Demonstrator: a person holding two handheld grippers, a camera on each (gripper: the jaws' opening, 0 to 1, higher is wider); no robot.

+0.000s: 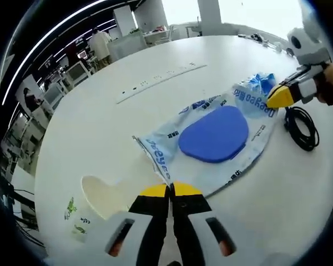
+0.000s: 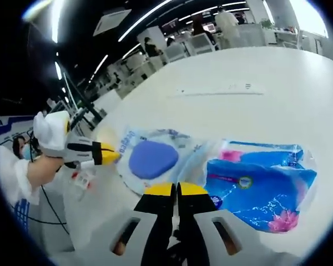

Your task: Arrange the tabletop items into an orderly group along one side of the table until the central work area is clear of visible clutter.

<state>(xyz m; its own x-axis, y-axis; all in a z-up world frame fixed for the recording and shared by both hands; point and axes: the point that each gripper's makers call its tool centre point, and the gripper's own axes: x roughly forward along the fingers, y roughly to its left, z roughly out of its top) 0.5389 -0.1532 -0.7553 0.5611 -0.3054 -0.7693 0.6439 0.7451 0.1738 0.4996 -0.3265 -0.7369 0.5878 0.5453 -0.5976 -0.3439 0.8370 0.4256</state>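
A clear plastic bag [image 1: 172,138] with blue print lies flat on the white table [image 1: 100,111], with a blue oval pad [image 1: 213,134] inside it. My left gripper [image 1: 171,189] is shut, its yellow tips pinching the bag's near edge. My right gripper [image 1: 280,97] comes in from the right and meets the bag's far end. In the right gripper view its jaws [image 2: 176,190] are shut over the bag [image 2: 194,155], and the pad [image 2: 152,159] lies just beyond. The left gripper [image 2: 108,154], held by a gloved hand, touches the bag's far edge.
A blue tissue pack [image 2: 261,188] lies right of the bag. A coiled black cable [image 1: 301,127] sits near the right gripper. A cream flat piece [image 1: 102,194] and small green-printed packets [image 1: 72,213] lie by the left gripper. A white power strip [image 1: 161,82] crosses the table's middle.
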